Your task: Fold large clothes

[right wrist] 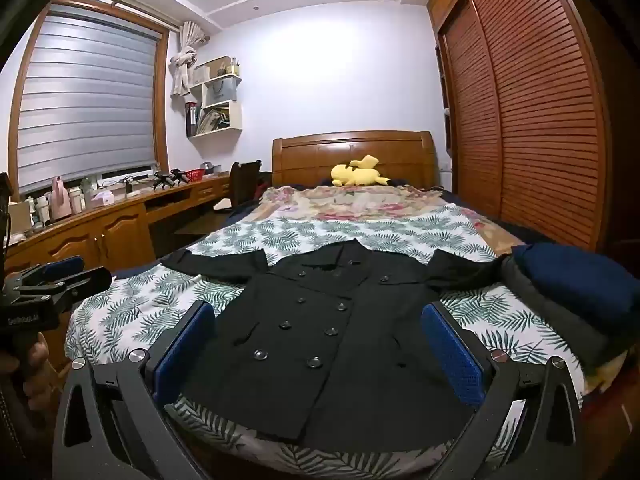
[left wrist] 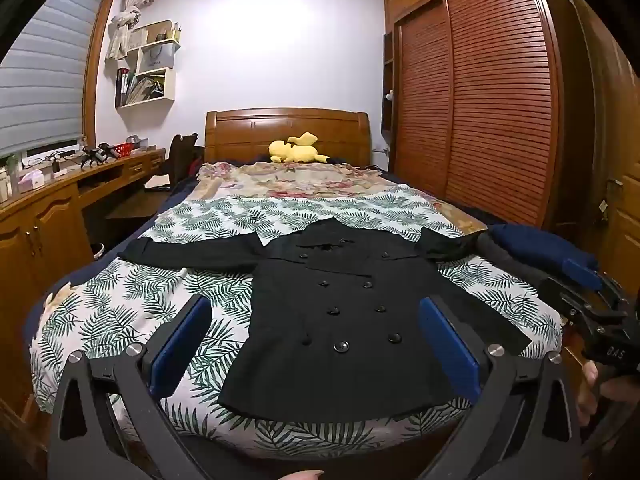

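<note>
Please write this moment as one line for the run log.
stage: before fold | black coat: flat, buttoned | left claw: open, empty | right claw: open, empty

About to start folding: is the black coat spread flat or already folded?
Spread flat. The black coat lies front up on the leaf-print sheet, buttoned, both sleeves stretched sideways, no fold made.

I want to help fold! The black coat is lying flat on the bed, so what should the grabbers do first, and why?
Probably bring the left gripper to the coat's spread-out left sleeve. Both grippers are open and empty, and the sleeves stick out sideways, unfolded.
</note>
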The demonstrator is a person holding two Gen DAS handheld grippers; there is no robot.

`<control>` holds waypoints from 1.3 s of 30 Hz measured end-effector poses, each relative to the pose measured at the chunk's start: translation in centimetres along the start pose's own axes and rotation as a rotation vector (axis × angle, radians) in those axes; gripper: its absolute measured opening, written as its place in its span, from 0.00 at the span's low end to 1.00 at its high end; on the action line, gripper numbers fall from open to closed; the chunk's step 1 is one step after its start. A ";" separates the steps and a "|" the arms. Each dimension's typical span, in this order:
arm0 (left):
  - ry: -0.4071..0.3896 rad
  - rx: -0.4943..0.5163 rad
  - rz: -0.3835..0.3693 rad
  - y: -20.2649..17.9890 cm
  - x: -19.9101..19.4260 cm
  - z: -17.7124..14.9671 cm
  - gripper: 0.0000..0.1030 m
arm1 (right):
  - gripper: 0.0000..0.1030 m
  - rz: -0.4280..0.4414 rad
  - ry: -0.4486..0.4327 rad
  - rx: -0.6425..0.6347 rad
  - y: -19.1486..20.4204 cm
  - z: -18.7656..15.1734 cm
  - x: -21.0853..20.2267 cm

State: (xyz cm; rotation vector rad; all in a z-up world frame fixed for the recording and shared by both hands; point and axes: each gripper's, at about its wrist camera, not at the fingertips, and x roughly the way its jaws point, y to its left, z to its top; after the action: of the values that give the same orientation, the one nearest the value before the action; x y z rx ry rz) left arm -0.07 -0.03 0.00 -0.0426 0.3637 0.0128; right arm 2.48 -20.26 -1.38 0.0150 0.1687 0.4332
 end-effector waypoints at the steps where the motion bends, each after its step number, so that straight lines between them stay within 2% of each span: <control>1: 0.002 -0.003 -0.003 0.0 0.0 0.0 1.00 | 1.00 0.001 0.000 0.001 0.0 0.0 0.0; 39: 0.001 0.011 0.001 -0.7 -0.9 0.3 1.00 | 1.00 0.012 -0.017 0.007 -0.2 0.1 -0.2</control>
State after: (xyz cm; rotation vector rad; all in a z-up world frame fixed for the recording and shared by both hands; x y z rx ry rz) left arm -0.73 -0.70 0.64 -0.0310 0.3652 0.0120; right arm 2.36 -20.54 -1.29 0.0263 0.1539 0.4442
